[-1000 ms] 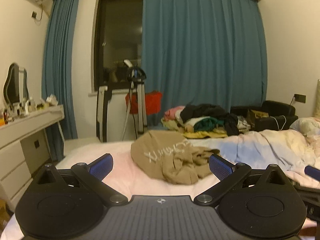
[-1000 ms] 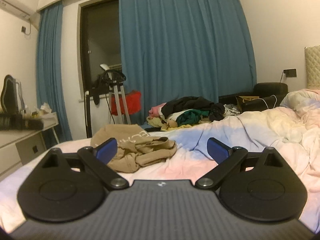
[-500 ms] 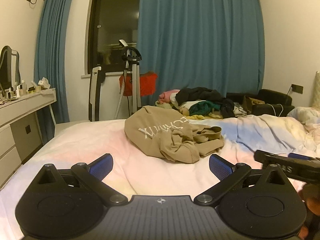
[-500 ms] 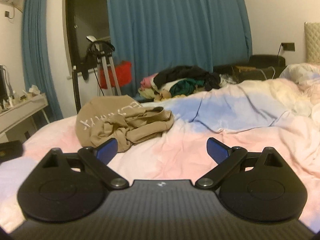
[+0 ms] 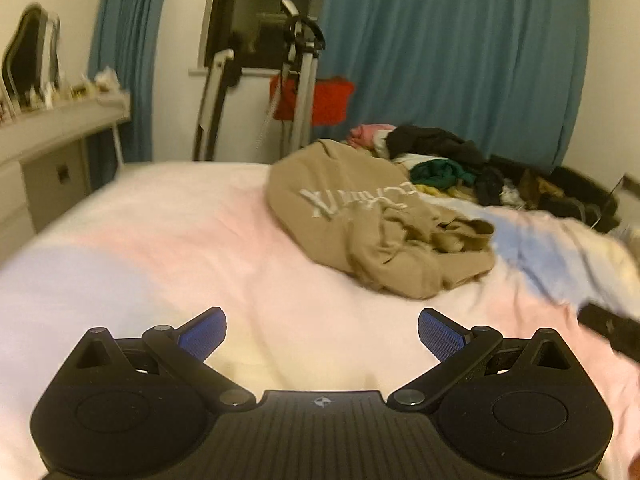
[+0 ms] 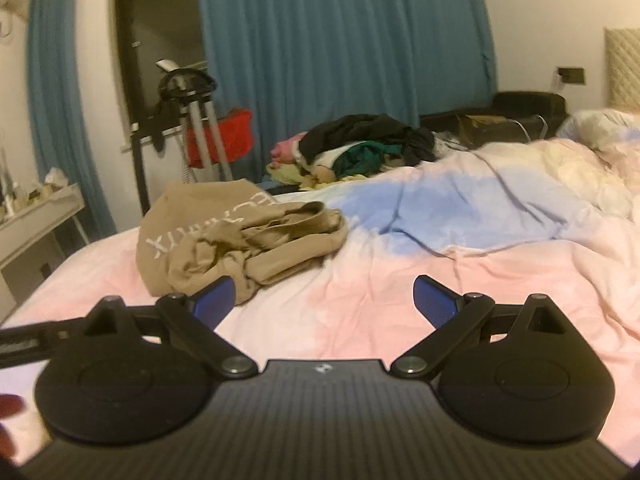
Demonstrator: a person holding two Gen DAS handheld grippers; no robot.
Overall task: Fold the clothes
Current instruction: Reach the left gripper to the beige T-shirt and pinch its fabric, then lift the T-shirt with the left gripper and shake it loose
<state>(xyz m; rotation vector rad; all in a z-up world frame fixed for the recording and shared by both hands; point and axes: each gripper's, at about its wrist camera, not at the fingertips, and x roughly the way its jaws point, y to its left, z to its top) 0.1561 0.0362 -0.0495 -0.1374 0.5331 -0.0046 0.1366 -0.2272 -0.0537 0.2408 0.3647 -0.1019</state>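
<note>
**Tan sweatshirt in a heap on the bed, both grippers empty**

So the tan sweatshirt [image 5: 380, 232] is lying crumpled on the pink and blue bedspread [image 5: 160, 248], white lettering showing upside down on the back of it. It's bunched up with a sleeve or hem folded over on itself, not flat at all.

Left gripper [image 5: 322, 330] hovers over the bedspread with its blue pads spread wide apart, nothing between them. The sweatshirt sits ahead of it and off to the right, well clear of the fingers.

Right gripper [image 6: 324, 294] is spread wide too, also empty. From its camera the sweatshirt [image 6: 240, 236] is ahead to the left, and the left blue pad [image 6: 212, 298] overlaps the near edge of the cloth in the picture, but I can't tell if it's touching.

Behind the sweatshirt there's a pile of clothes [image 6: 360, 148] in front of the blue curtains [image 6: 340, 40].
</note>
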